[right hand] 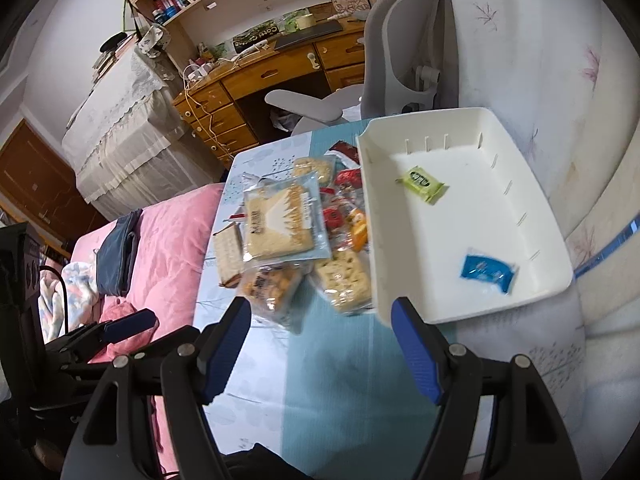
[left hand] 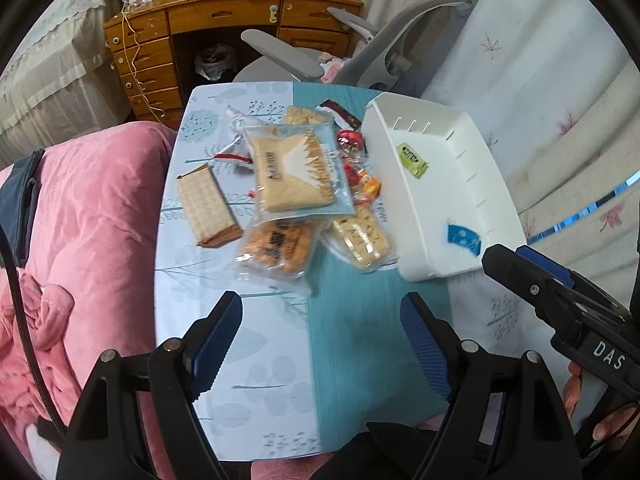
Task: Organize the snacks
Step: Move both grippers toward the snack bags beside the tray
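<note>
On the bench (left hand: 280, 360), the snack pile (left hand: 288, 192) lies left of the white tray (left hand: 424, 216), which holds only a green sweet (left hand: 411, 159) and blue packet (left hand: 464, 240). Left gripper (left hand: 320, 340) and right gripper (right hand: 320, 348) hover near the pile, jaws wide, empty. Best to take an outlying top packet, pinching its sealed edge.

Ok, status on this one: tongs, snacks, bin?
Left tongs open, empty. Right tongs open, empty. White bin holds green packet and blue packet; snack pile beside it on table. Nothing blocking.
</note>
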